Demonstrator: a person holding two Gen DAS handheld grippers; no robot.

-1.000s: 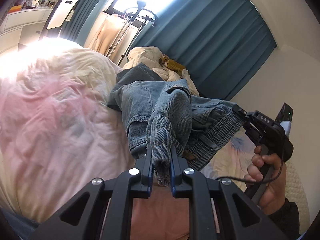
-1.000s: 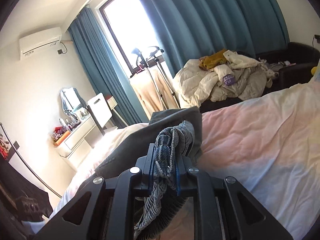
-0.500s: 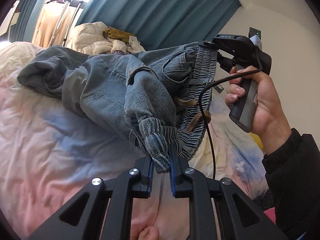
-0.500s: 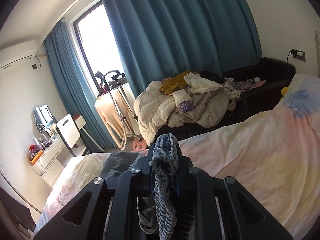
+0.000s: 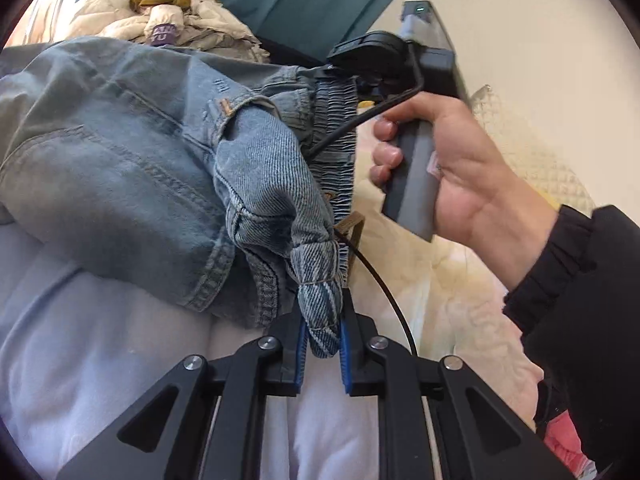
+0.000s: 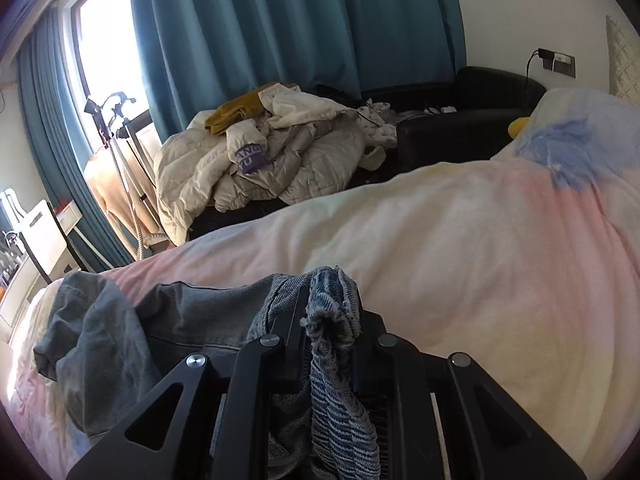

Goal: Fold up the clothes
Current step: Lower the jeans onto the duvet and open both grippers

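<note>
The jeans [image 5: 132, 168] are soft and floppy, but the denim is thick, so I think they feel a bit heavy and will sag wherever nobody holds them. They should not slip much, because the cloth is rough. They cannot break. The stretchy waistband [image 5: 334, 136] looks like the best place to hold, since it is thick and bunched up, and that is where both grippers have them.

The left gripper [image 5: 322, 344] is pinching one bunched end of the waistband between its blue pads [image 5: 303, 356]. The cloth fills the gap, so the jaws are pressed onto it.

The right gripper [image 6: 330, 320] is pinching the other end of the waistband the same way. A person's hand [image 5: 452, 168] holds its handle.

The jeans hang between the two grippers, just above the bed [image 6: 460, 240]. The legs trail away from the waistband and rest on the bed cover, towards the pile of coats [image 6: 272, 156] beyond the bed. The waistband runs straight from one gripper to the other, fairly tight.
</note>
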